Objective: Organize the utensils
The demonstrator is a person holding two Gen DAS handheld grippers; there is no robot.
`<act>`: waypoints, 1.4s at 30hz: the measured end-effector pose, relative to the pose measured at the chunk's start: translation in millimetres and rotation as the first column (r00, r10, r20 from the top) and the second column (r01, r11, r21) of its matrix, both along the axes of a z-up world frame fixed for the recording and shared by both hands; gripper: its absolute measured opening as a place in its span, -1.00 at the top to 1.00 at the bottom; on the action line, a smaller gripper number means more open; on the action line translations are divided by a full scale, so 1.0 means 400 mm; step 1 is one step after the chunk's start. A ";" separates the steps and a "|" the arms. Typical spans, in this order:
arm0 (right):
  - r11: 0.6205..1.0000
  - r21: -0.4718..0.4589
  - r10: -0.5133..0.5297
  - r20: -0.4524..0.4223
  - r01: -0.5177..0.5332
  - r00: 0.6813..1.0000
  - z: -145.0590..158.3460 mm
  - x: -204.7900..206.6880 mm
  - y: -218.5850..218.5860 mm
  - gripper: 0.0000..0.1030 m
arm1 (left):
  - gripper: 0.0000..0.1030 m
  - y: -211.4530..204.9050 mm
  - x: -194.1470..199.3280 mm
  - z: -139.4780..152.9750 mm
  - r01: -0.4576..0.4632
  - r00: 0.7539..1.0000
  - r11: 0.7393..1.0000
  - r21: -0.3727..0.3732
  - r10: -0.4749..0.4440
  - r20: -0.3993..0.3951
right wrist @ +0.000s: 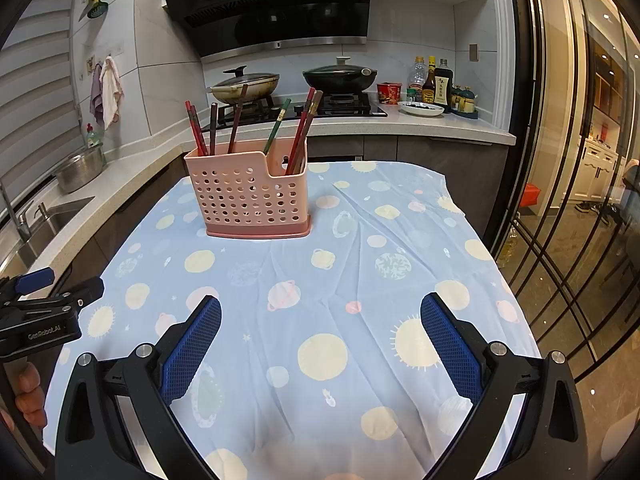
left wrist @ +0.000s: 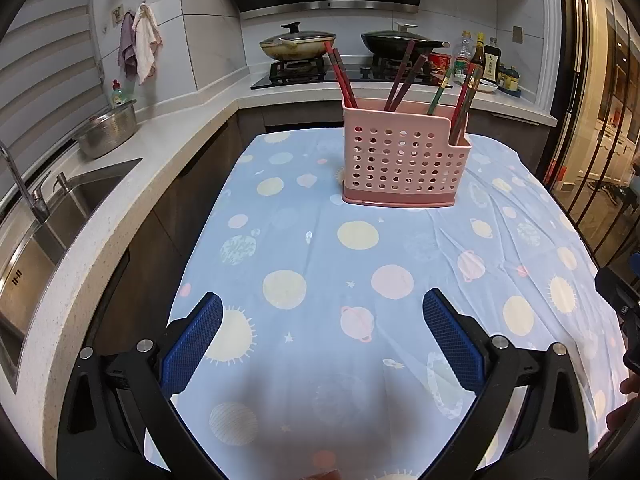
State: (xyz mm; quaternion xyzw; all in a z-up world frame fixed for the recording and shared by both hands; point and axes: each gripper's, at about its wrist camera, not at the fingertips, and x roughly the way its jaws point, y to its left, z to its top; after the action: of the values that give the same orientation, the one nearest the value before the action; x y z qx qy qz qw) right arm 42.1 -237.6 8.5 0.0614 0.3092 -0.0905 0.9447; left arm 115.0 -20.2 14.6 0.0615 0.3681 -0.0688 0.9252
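Observation:
A pink perforated utensil holder [left wrist: 404,160] stands upright on the far part of the table, also in the right wrist view [right wrist: 250,196]. Several red, brown and green chopsticks [left wrist: 404,76] [right wrist: 298,132] stick up out of its compartments. My left gripper [left wrist: 322,312] is open and empty, low over the near part of the table, well short of the holder. My right gripper [right wrist: 320,314] is open and empty too, near the table's front. The left gripper also shows at the left edge of the right wrist view [right wrist: 56,292].
The table wears a blue cloth [left wrist: 360,264] with planet prints. A counter with a sink [left wrist: 44,216] and a steel bowl [left wrist: 108,130] runs along the left. A stove with two lidded pans [left wrist: 298,42] and bottles [right wrist: 434,84] stands behind. Glass doors [right wrist: 568,200] are on the right.

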 end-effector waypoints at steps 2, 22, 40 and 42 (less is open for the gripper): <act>1.000 0.001 0.000 -0.002 0.000 1.000 0.000 0.000 0.000 -0.87 | -0.86 0.001 0.000 0.001 0.001 1.000 1.000 -0.001 -0.001 0.002; 1.000 0.002 0.002 -0.009 -0.002 1.000 -0.004 0.001 0.006 -0.87 | -0.86 0.005 0.007 -0.001 -0.015 1.000 1.000 0.006 0.015 0.001; 1.000 0.004 0.001 -0.010 -0.001 1.000 -0.009 0.007 0.004 -0.87 | -0.86 0.000 0.008 -0.002 -0.012 1.000 1.000 0.011 0.012 0.003; 1.000 0.004 -0.001 -0.010 0.001 1.000 -0.011 0.008 0.004 -0.87 | -0.86 0.001 0.008 -0.002 -0.012 1.000 1.000 0.010 0.012 0.002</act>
State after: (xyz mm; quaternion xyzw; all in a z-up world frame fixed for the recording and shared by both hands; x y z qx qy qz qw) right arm 45.3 -235.9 4.2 0.0629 0.3140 -0.0908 0.9430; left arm 118.3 -20.0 13.8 0.0637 0.3680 -0.0612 0.9256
